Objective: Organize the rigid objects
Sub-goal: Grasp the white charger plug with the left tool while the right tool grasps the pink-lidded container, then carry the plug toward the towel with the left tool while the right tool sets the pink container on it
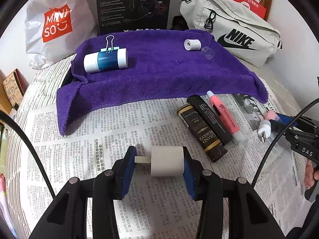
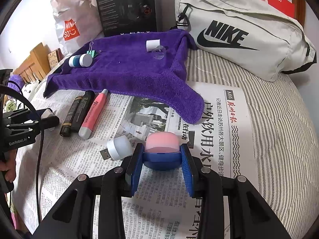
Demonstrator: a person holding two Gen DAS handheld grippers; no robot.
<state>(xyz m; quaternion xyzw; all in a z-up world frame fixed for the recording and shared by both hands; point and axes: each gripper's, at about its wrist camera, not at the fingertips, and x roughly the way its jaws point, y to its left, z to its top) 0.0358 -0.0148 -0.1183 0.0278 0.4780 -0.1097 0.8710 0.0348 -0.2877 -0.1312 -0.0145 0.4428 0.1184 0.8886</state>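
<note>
My left gripper [image 1: 159,159] is shut on a white USB plug-in light [image 1: 167,161] just above the newspaper. Its metal plug presses the left pad and its round body the right pad. In the right wrist view this gripper [image 2: 47,116] sits at the far left. My right gripper [image 2: 162,150] is shut on a small round object with a blue base and a pink top [image 2: 161,145], low over the newspaper. A second white USB light [image 2: 119,148] lies on the paper just left of it. A purple towel [image 1: 159,69] behind holds a blue-and-white bottle [image 1: 105,59], a binder clip [image 1: 109,41], a small white cylinder [image 1: 192,44] and a clear cup [image 1: 207,53].
Two black lighter-like sticks [image 1: 207,127] and a pink tube [image 1: 223,115] lie side by side on the newspaper [image 1: 99,139] in front of the towel. A white Nike bag [image 2: 239,31], a black box [image 1: 133,6] and a Miniso bag [image 1: 57,22] line the back.
</note>
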